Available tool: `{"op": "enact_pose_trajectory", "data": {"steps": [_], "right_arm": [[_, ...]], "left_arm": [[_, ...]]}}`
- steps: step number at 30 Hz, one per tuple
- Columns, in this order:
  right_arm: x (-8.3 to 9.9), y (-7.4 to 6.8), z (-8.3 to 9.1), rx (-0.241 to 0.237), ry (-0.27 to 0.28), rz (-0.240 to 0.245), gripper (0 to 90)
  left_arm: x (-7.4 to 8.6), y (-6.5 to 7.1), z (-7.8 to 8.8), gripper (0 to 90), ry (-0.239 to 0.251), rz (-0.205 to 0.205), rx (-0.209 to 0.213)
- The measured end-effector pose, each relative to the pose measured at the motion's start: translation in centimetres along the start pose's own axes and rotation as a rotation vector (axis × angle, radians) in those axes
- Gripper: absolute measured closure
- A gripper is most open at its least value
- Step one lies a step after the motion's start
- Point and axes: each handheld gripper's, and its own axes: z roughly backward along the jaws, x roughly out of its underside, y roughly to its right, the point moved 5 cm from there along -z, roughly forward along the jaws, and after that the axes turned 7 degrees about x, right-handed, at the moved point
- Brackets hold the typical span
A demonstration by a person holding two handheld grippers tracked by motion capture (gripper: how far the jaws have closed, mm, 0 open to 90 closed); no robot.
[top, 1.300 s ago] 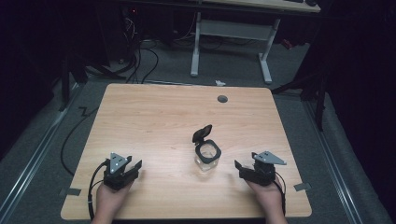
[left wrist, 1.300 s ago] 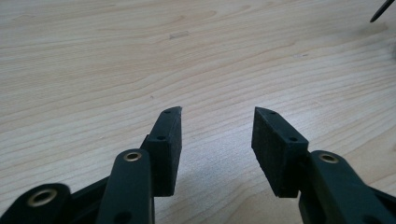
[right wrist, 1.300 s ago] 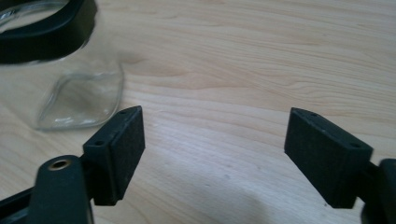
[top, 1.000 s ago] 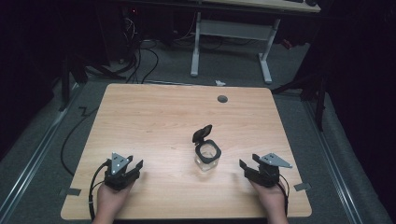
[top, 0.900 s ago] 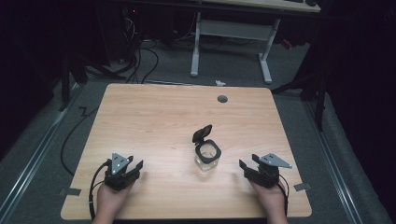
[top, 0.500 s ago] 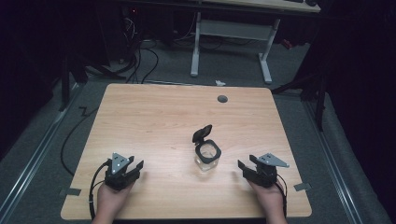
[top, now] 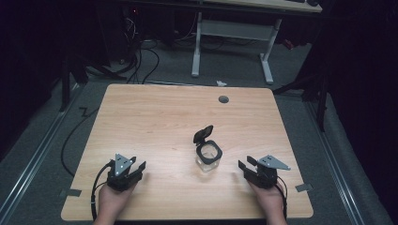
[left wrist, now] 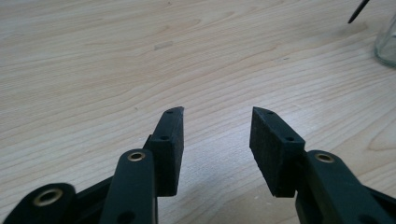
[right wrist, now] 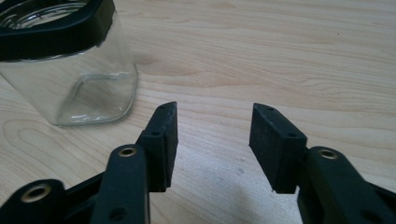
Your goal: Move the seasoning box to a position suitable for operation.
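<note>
Clear square glass jar w/ black rim and flipped-up black lid (top: 208, 155) stands upright on the light wooden surface (top: 155, 117), near-centre, between the two grippers. Right gripper (top: 247, 168) is nearer: jar lies just left of it and slightly far, at the upper left in the right gripper view (right wrist: 60, 60). Left gripper (top: 137, 167) sits well apart to the jar's left. Both sets of jaws spread, empty. Jar upright, lid hinge on far side. Plenty of bare room all round; near edge close behind both hands.
</note>
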Motion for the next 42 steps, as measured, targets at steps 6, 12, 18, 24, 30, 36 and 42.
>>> {"op": "enact_pose_trajectory", "data": {"steps": [6, 12, 18, 24, 30, 36, 42], "right_arm": [[-0.3, -0.7, 0.2, -0.01, 0.015, 0.016, 71.5], [-1.0, -1.6, 0.0, -0.028, 0.038, 0.042, 89.7], [-1.9, -2.4, -1.3, -0.046, 0.028, 0.084, 90.0], [-2.9, -2.8, -2.4, -0.051, 0.028, 0.108, 90.0], [-3.3, -3.9, -3.6, -0.071, 0.016, 0.132, 90.0], [-3.3, -4.1, -4.1, -0.074, 0.007, 0.129, 90.0], [-3.3, -4.1, -4.2, -0.078, 0.007, 0.125, 90.0]], "left_arm": [[0.8, 1.3, -0.4, 60.9, -0.029, 0.0, 0.031], [1.8, 3.4, -1.4, 75.8, -0.062, 0.008, 0.055], [2.8, 7.2, -2.7, 90.0, -0.059, 0.013, 0.101], [3.6, 10.3, -4.4, 90.0, -0.072, -0.012, 0.148], [4.8, 13.1, -6.5, 90.0, -0.101, -0.024, 0.187], [5.2, 13.9, -7.2, 90.0, -0.113, -0.018, 0.197], [5.0, 13.2, -7.0, 90.0, -0.101, -0.03, 0.176]]}}
